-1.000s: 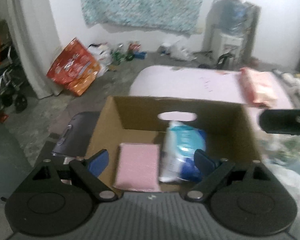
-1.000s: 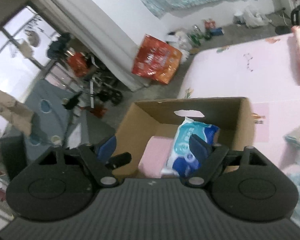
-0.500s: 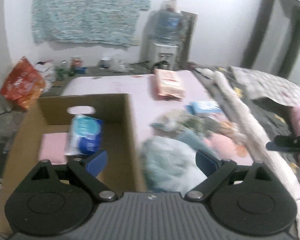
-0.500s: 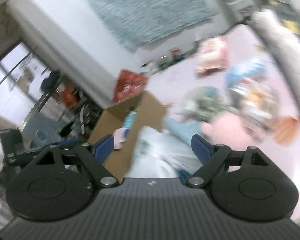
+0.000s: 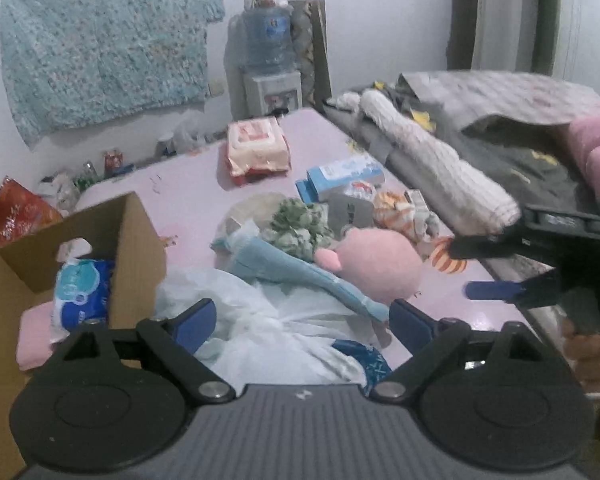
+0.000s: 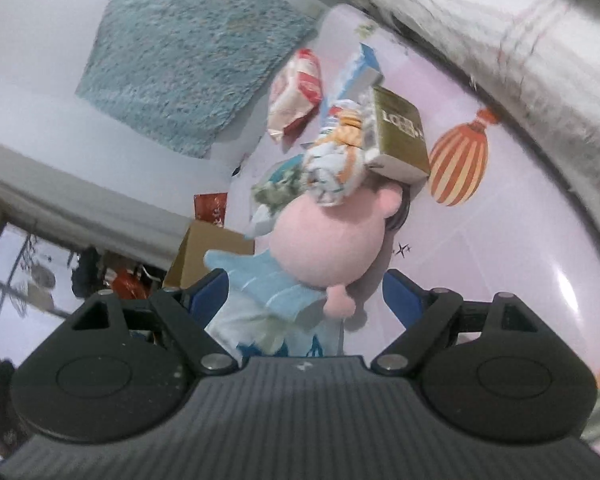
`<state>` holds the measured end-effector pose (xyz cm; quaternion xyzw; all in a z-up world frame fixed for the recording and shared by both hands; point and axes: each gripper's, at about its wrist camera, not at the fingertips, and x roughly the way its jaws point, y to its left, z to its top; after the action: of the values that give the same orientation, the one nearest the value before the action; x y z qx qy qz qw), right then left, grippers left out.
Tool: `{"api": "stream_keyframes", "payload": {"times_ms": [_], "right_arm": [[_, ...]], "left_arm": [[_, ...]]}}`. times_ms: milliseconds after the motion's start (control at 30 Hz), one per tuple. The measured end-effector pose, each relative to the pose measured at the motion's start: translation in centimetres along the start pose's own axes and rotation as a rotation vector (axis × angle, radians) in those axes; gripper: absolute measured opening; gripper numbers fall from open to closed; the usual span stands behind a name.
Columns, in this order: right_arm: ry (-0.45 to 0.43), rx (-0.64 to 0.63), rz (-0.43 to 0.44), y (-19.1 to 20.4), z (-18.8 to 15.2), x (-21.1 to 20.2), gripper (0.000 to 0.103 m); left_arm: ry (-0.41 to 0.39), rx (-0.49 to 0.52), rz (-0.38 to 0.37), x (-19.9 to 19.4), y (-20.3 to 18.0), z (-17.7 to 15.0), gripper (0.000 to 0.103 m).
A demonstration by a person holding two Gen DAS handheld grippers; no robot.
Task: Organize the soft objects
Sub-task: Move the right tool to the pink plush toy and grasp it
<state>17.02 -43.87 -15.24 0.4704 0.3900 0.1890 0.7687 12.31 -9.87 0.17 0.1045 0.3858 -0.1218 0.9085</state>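
Soft toys (image 5: 374, 264) heaped right of the cardboard box (image 5: 136, 240) now face both hand-held grippers (image 5: 300, 322), swung over released and empty.

Fuzzy pink plush toy (image 5: 374, 266) beside matt brown cardboard box (image 5: 136, 236).

Home bedroom, pink bed (image 5: 328, 136), water dispenser (image 5: 269, 60)

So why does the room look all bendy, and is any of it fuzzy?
Fisheye lenses bend both views, so the wall curves at the edges. Left wrist view: sharp enough, dim, the right gripper smeared. Right wrist view: tilted, the plush sharp, the blanket roll streaked with blur.
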Motion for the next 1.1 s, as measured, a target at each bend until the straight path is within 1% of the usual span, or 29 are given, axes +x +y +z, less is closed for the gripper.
{"api": "stream_keyframes", "payload": {"times_ms": [100, 200, 267, 300, 333, 367, 400, 467, 500, 567, 700, 767, 800, 900, 933, 1000, 1100], "right_arm": [[-0.001, 0.045, 0.010, -0.7, 0.6, 2.5, 0.085], [-0.002, 0.082, 0.006, -1.3, 1.4, 5.2, 0.085], [0.013, 0.113, 0.006, -1.9, 1.6, 6.8, 0.083], [0.021, 0.122, 0.010, -2.1, 1.6, 7.5, 0.080], [0.025, 0.129, 0.013, -2.2, 1.5, 8.0, 0.074], [0.026, 0.127, 0.005, -2.3, 1.4, 8.4, 0.066], [0.023, 0.120, -0.001, -2.3, 1.3, 8.7, 0.064], [0.015, 0.125, 0.009, -2.5, 1.2, 8.7, 0.058], [0.014, 0.127, 0.011, -2.6, 1.1, 8.7, 0.057], [0.019, 0.129, 0.011, -2.8, 0.7, 8.2, 0.054], [0.046, 0.125, 0.005, -3.3, -0.1, 6.1, 0.053], [0.064, 0.130, 0.004, -3.7, -0.9, 4.5, 0.052], [0.074, 0.132, 0.001, -3.9, -1.3, 3.9, 0.052], [0.105, 0.139, -0.002, -4.5, -2.7, 1.8, 0.052], [0.113, 0.137, -0.004, -4.6, -3.2, 1.2, 0.052], [0.127, 0.133, -0.006, -4.8, -4.1, 0.0, 0.053], [0.138, 0.103, -0.022, -4.8, -5.2, -1.7, 0.055]], "left_arm": [[0.014, -0.013, -0.005, 1.3, -0.2, 0.3, 0.091], [0.035, -0.027, 0.007, 2.4, -0.3, 0.5, 0.079], [0.057, -0.032, 0.006, 3.2, -0.3, 0.4, 0.068], [0.059, -0.029, 0.009, 3.4, -0.3, 0.3, 0.067], [0.057, -0.024, 0.012, 3.4, -0.5, 0.2, 0.066], [0.054, -0.017, 0.016, 3.4, -0.6, 0.2, 0.066], [0.053, -0.013, 0.018, 3.3, -0.6, 0.1, 0.066], [0.053, -0.012, 0.010, 3.1, -0.7, 0.0, 0.066], [0.052, -0.013, 0.004, 3.0, -0.7, 0.0, 0.066], [0.047, -0.014, -0.012, 2.4, -0.6, 0.0, 0.066], [0.025, -0.001, -0.045, 0.9, -0.8, 0.0, 0.068], [0.015, 0.014, -0.074, 0.1, -1.1, -0.1, 0.073], [0.015, 0.024, -0.093, -0.2, -1.4, -0.1, 0.074], [0.025, 0.061, -0.169, -0.8, -2.5, -0.3, 0.078], [0.032, 0.076, -0.195, -0.8, -3.0, -0.4, 0.080], [0.049, 0.111, -0.239, -0.6, -4.0, -0.6, 0.081], [0.086, 0.171, -0.275, 0.2, -5.7, -1.1, 0.082]]}}
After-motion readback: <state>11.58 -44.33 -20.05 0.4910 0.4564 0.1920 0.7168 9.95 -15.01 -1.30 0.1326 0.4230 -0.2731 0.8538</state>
